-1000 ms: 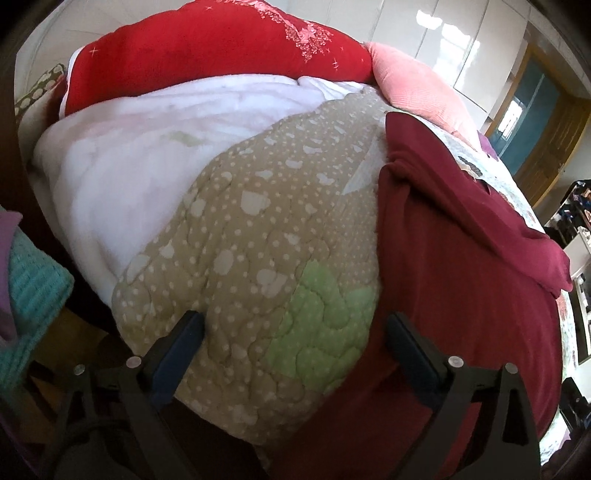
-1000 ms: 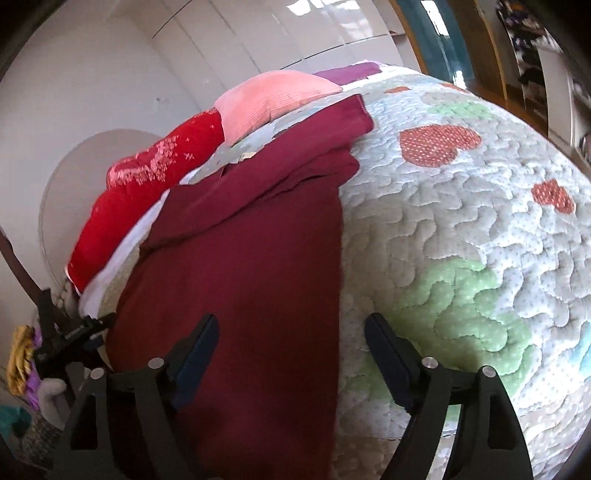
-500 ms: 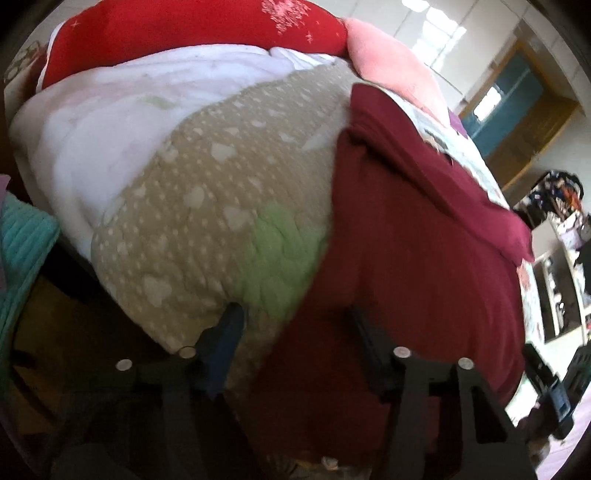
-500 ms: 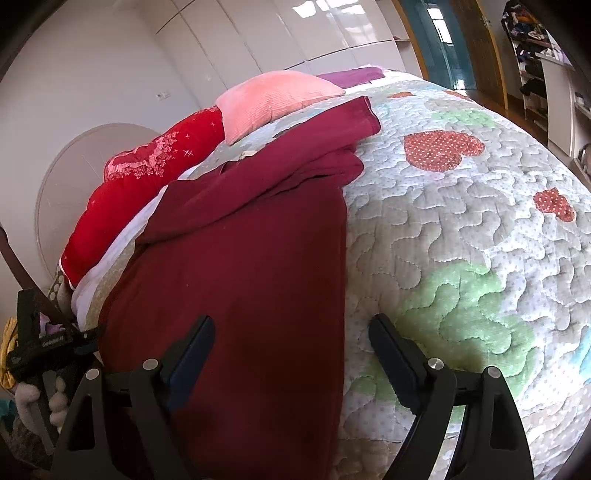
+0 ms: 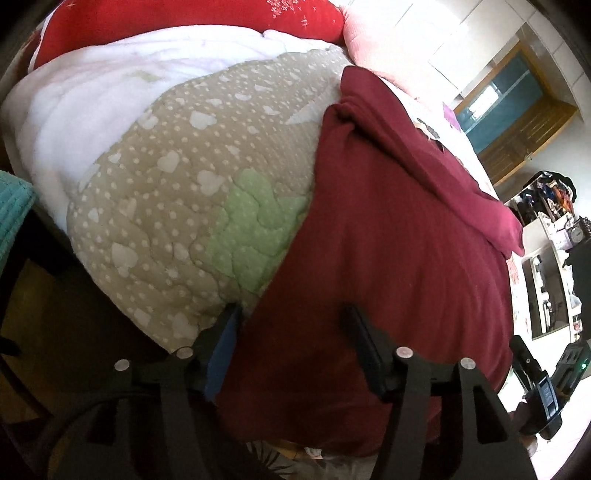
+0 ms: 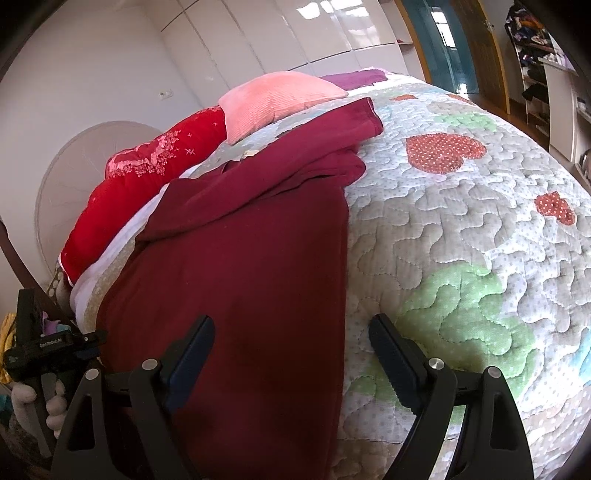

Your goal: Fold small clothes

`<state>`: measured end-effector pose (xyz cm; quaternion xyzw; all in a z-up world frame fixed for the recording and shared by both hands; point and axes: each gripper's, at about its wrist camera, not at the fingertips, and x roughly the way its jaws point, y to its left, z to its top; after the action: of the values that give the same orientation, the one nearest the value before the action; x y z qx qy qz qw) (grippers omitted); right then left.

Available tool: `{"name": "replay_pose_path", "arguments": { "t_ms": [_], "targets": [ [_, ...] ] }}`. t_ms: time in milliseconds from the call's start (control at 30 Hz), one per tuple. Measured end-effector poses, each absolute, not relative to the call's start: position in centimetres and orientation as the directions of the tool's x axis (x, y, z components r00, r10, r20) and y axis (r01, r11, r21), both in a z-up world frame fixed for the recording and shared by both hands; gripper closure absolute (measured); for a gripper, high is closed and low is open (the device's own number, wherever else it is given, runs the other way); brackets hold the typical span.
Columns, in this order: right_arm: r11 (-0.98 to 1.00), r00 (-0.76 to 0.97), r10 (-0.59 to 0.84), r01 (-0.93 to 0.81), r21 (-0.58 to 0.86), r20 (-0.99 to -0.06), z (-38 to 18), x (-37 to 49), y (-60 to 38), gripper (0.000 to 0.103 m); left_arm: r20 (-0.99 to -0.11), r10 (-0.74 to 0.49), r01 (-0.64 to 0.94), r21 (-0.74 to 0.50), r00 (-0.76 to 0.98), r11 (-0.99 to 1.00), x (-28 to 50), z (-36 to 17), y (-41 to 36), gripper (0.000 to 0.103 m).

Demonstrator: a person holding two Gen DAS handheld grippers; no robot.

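Note:
A dark red garment [image 5: 388, 229] lies spread on the quilted bedspread [image 5: 177, 192], with a sleeve folded across its far end [image 6: 295, 162]. My left gripper [image 5: 291, 317] is open and sits at the garment's near left corner, the cloth edge lying between its fingers. My right gripper [image 6: 291, 325] is open too. It straddles the garment's near right edge [image 6: 340, 295], one finger over red cloth and the other over the quilt. Each gripper shows at the edge of the other's view: the left gripper [image 6: 48, 343] and the right gripper [image 5: 543, 387].
A red pillow [image 6: 147, 184] and a pink pillow [image 6: 273, 99] lie at the head of the bed, beside a white blanket [image 5: 110, 92]. A teal knit cloth [image 5: 14, 206] hangs at the left. Shelves [image 5: 550, 266] and a doorway [image 6: 454, 33] stand beyond the bed.
My left gripper has swung right from the bare quilt onto the garment's left edge, and its fingers stand closer together. My right gripper has shifted only slightly.

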<state>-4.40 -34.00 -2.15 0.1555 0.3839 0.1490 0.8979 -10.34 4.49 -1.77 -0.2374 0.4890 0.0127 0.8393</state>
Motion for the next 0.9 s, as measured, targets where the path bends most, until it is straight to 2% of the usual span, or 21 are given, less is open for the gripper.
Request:
{"name": "replay_pose_path", "arguments": {
  "t_ms": [200,500,667,900],
  "targets": [
    [0.909,0.665,0.382,-0.144,0.391,-0.642,-2.1,-4.6,-33.3,0.012,-0.835,-0.187,-0.243,-0.353,0.518,0.904,-10.3,-1.8,3.6,0.043],
    [0.911,0.67,0.378,-0.144,0.387,-0.639,-2.2,-4.7,-32.8,0.01,-0.838,-0.213,-0.219,-0.362,0.503,0.906,-10.7,-2.0,3.5,0.043],
    [0.912,0.674,0.374,-0.143,0.385,-0.637,-2.2,-4.8,-32.5,0.01,-0.844,-0.214,-0.232,-0.363,0.491,0.902,-10.5,-2.6,3.2,0.03],
    [0.913,0.679,0.372,-0.146,0.38,-0.633,-2.3,-4.9,-32.4,0.009,-0.827,-0.326,-0.31,-0.493,0.459,0.813,-10.6,-4.4,5.1,0.022]
  ]
}}
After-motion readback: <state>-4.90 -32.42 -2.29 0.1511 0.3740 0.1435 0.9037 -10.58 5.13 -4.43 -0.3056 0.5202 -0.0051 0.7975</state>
